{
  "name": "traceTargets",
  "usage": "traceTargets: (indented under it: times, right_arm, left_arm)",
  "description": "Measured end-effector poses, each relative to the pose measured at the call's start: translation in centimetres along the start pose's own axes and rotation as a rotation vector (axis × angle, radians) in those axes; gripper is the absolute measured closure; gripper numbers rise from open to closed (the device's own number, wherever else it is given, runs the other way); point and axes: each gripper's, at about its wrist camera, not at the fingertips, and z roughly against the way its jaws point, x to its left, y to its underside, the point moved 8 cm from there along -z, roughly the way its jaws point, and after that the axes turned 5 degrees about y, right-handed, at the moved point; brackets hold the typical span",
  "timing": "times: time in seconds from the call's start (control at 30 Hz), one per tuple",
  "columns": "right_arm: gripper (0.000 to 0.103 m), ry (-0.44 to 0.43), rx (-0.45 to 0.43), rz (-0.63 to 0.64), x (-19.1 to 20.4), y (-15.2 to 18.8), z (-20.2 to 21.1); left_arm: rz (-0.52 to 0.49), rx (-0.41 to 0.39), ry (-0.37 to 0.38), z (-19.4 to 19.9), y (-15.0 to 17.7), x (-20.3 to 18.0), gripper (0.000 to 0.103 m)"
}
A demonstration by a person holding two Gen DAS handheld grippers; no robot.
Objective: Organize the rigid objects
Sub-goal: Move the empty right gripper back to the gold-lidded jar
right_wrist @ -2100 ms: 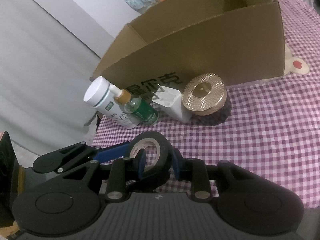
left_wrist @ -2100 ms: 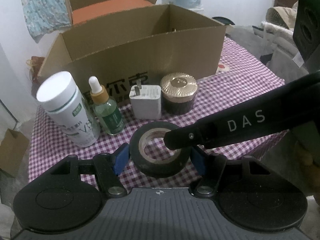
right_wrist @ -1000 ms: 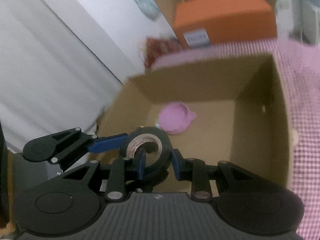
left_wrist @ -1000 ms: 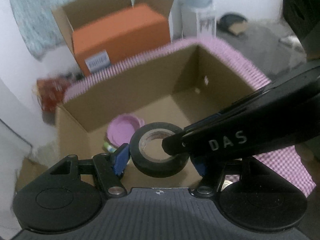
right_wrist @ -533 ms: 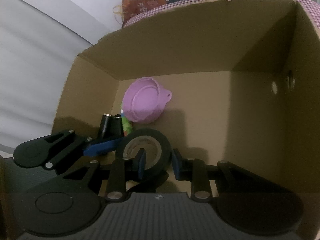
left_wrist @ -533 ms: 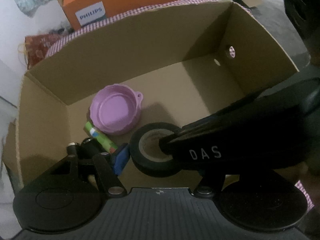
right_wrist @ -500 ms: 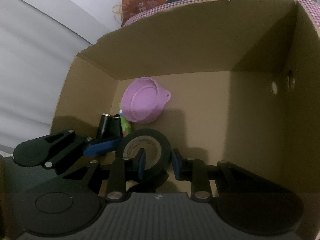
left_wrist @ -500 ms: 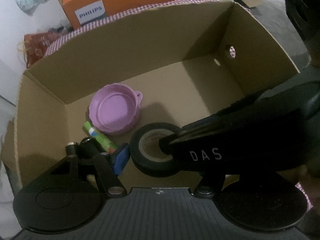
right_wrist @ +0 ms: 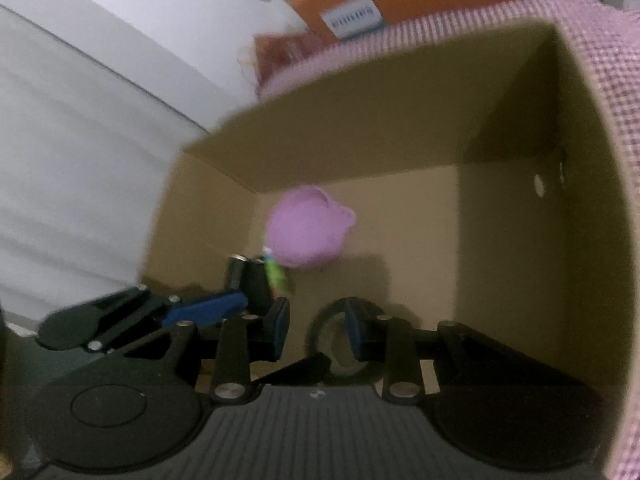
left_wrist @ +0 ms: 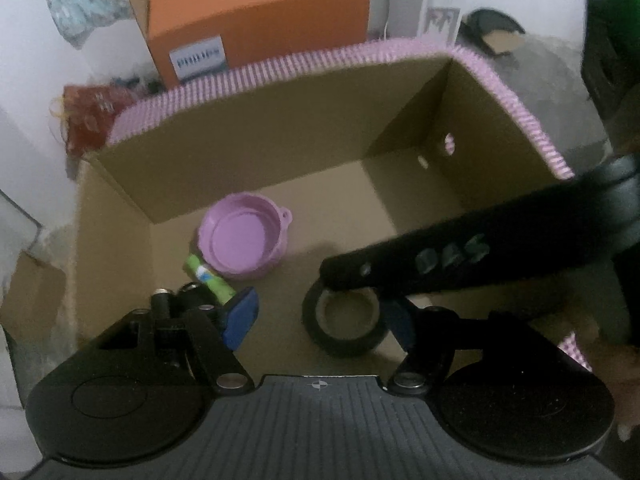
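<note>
A black tape roll (left_wrist: 344, 326) lies flat on the floor of the open cardboard box (left_wrist: 260, 152), near its front wall. My left gripper (left_wrist: 318, 316) hangs over it. Its jaws are opening: the roll sits between them, next to the right pad, while the left blue pad (left_wrist: 240, 314) stands well clear. A finger of my right gripper (left_wrist: 420, 264) reaches in from the right, above the roll's far rim. In the right wrist view the right gripper (right_wrist: 316, 328) is narrowly open. A gap shows between its left pad and the tape roll (right_wrist: 320, 340) below.
Inside the box, at the left, lie a pink bowl (left_wrist: 244, 244), a small green tube (left_wrist: 208, 278) and dark cylinders (left_wrist: 176, 296). An orange carton (left_wrist: 256, 12) stands behind the box. Pink checked cloth (left_wrist: 532, 128) shows past the box walls.
The tape roll left the right gripper's grip and now rests on the box floor. The left jaws stand wider. Both cameras have drawn back from the box floor.
</note>
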Motion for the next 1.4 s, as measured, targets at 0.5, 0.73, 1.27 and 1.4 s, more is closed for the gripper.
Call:
traceTargets:
  times: [0.5, 0.73, 1.27, 1.4]
  right_arm:
    - [0.07, -0.099, -0.268, 0.011, 2.6, 8.3, 12.0]
    - [0.07, -0.107, -0.322, -0.028, 2.9, 12.9, 13.5]
    - [0.069, -0.033, -0.367, -0.115, 2.2, 19.6, 14.4]
    - [0.069, -0.003, -0.353, -0.131, 1.8, 21.0, 13.8]
  left_arm:
    - [-0.036, -0.222, 0.06, 9.8, 4.7, -3.1, 0.032]
    - [-0.03, -0.246, 0.105, 11.3, 8.1, -4.6, 0.03]
    - [0.0, -0.223, 0.085, 10.1, 14.2, -3.9, 0.03]
    - [0.011, -0.216, 0.081, 9.7, 15.6, -3.8, 0.03]
